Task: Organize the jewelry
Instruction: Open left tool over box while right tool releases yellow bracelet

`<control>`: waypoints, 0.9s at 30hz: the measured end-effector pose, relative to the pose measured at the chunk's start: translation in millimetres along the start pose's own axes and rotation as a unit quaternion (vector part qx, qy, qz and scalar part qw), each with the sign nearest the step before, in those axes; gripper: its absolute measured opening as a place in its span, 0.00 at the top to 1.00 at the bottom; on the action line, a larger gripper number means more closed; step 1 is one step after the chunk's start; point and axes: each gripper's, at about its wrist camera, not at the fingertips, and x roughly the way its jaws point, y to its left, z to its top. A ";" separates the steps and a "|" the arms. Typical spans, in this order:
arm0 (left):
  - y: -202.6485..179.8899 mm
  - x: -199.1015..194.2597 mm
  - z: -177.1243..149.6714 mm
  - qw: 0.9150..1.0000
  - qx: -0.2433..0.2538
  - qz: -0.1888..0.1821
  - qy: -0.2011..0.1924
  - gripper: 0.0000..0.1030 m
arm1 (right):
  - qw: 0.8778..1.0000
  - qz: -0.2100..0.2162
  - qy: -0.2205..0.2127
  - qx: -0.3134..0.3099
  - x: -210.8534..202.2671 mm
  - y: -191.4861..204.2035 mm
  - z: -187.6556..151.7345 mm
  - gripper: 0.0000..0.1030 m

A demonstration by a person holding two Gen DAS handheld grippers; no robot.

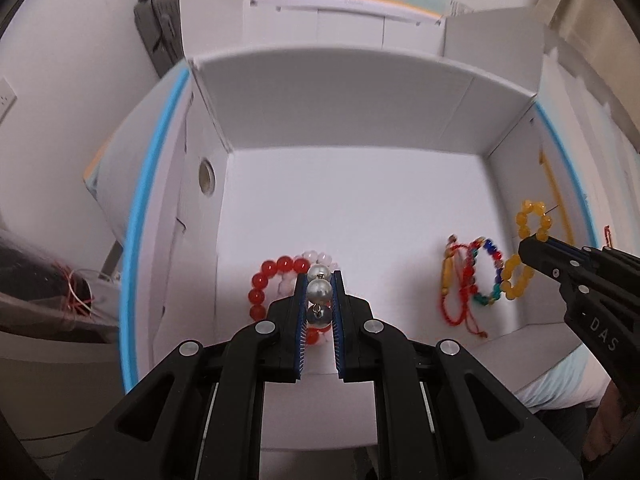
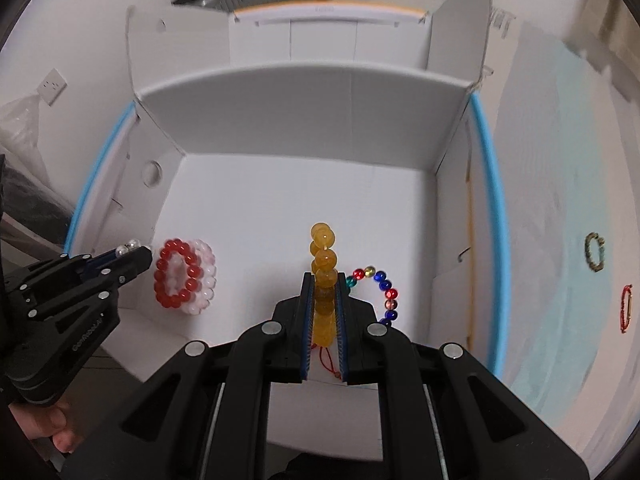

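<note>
My left gripper [image 1: 319, 280] is shut on a silver pearl bracelet [image 1: 319, 289] inside the white box [image 1: 348, 104], above a red bead bracelet [image 1: 264, 280] and a pink one [image 1: 320, 258]. My right gripper [image 2: 325, 280] is shut on a yellow bead bracelet [image 2: 323, 256] inside the box, held edge-on. A multicoloured bead bracelet [image 2: 384, 284] and a red cord bracelet [image 1: 456, 280] lie on the box floor by it. The left gripper [image 2: 138, 256] shows in the right wrist view, the right gripper [image 1: 528, 250] in the left wrist view.
The box has tall white walls, raised flaps and a blue-edged rim [image 2: 490, 184]. Outside it on the pale blue surface lie a green bracelet [image 2: 595, 252] and a red cord bracelet [image 2: 626, 308]. A clear bag with red wire [image 1: 76, 292] sits left.
</note>
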 end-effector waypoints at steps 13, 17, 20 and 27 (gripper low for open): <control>5.9 42.2 -2.9 0.999 0.011 0.007 0.052 0.90 | 0.999 -0.004 0.052 -0.001 41.8 0.7 -0.6 0.91; 5.9 47.1 -5.4 0.998 0.013 0.006 0.058 0.90 | 0.998 -0.002 0.056 0.000 45.1 -0.7 -1.9 0.91; 5.8 49.7 -7.0 0.998 0.012 0.008 0.062 0.89 | 0.998 -0.002 0.060 -0.003 47.8 2.1 -2.3 0.91; 0.2 50.5 -0.6 0.998 0.016 0.014 0.061 0.88 | 0.998 -0.007 0.060 -0.007 48.8 5.5 -2.3 0.89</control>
